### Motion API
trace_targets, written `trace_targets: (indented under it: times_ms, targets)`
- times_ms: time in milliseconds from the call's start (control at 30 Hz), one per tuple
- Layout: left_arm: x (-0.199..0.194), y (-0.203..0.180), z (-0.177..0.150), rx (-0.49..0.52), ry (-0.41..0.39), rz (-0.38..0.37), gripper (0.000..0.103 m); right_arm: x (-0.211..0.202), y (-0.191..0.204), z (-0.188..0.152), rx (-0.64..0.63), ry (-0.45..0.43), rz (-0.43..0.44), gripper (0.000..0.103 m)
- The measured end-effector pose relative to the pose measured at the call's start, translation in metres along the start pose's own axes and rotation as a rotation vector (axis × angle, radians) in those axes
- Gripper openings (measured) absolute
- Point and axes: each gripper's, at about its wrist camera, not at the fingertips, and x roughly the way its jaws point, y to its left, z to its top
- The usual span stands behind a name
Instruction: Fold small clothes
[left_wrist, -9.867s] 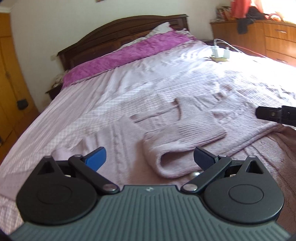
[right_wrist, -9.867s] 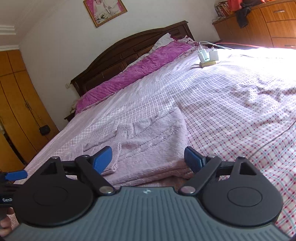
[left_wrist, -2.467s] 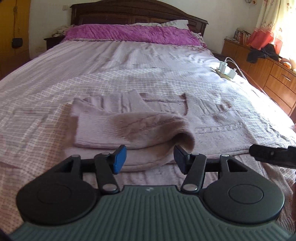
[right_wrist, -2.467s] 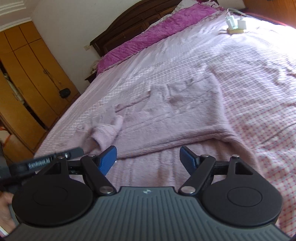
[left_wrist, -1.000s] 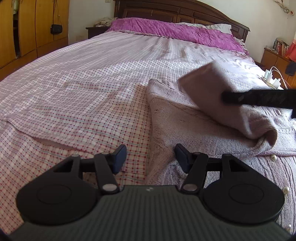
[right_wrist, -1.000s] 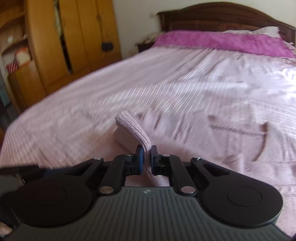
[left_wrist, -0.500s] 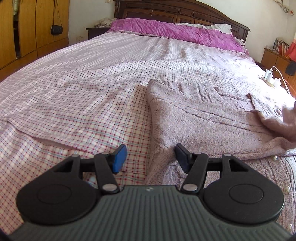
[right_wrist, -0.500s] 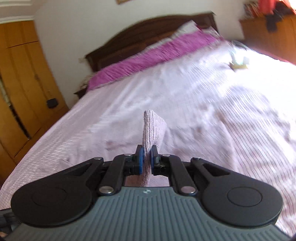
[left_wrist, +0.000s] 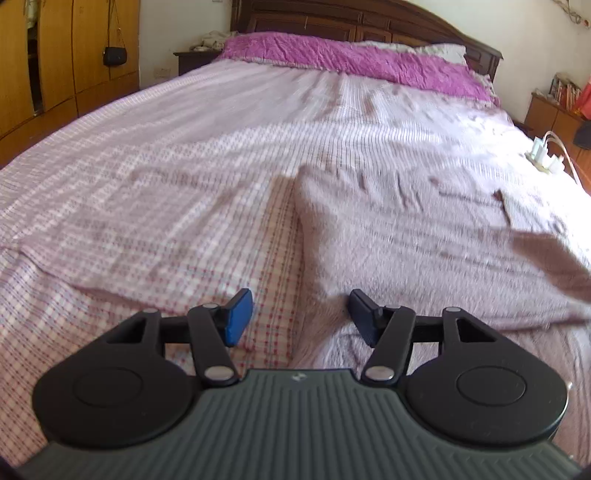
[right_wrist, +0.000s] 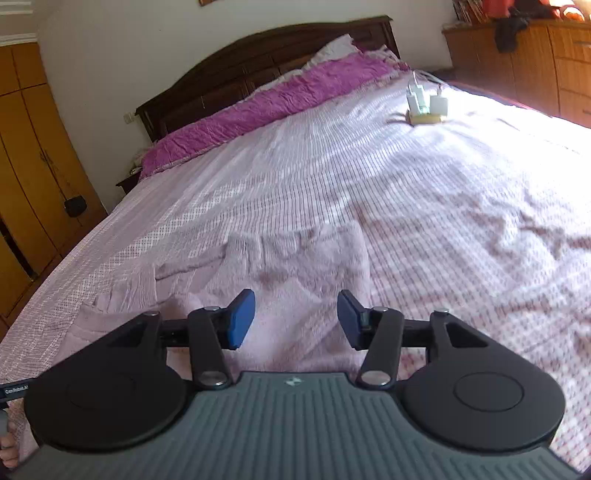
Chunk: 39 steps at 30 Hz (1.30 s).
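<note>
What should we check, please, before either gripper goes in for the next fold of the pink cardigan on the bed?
1. Left gripper free: ok, jaws apart, nothing between them.
2. Right gripper free: ok, jaws apart, empty.
3. Pink cardigan resting on the bedspread, not held: ok.
4. Cardigan flat: not ok, the sleeve lies bunched at its left.
5. Charger block away from the garment: ok.
6. Edge sharp enough to aim: cannot tell, left view is blurred.
</note>
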Motion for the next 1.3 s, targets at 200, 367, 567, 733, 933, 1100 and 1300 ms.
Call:
trace_targets:
  times_ms: [200,367,567,733,933,1100,1300]
  targets:
    - [-0.005,-0.009,0.023,0.034,-0.057,0.034,0.059,0.064,0.009,0.016,-0.198,0.130,0.006,0.058]
    - [0.004,-0.027,0.032,0.080,-0.070,0.007,0.059,0.090,0.020,0.001,-0.303,0.182,0.029,0.025]
    - [0.031,-0.043,0.032,0.082,-0.084,0.001,0.059,0.051,0.015,0.025,-0.206,-0.034,-0.021,0.010]
    - [0.058,-0.041,0.025,0.088,-0.056,0.085,0.061,0.056,-0.006,0.026,-0.172,-0.007,-0.097,0.010]
    - [0.068,-0.023,0.017,0.026,-0.067,0.066,0.062,0.081,-0.030,0.000,-0.105,0.086,-0.118,0.012]
    - [0.070,-0.019,0.016,0.018,-0.072,0.064,0.067,0.060,-0.048,0.014,0.059,0.053,-0.005,0.024]
    - [0.069,-0.015,0.011,0.000,-0.091,0.060,0.069,0.032,-0.047,0.015,-0.011,0.057,0.006,0.040]
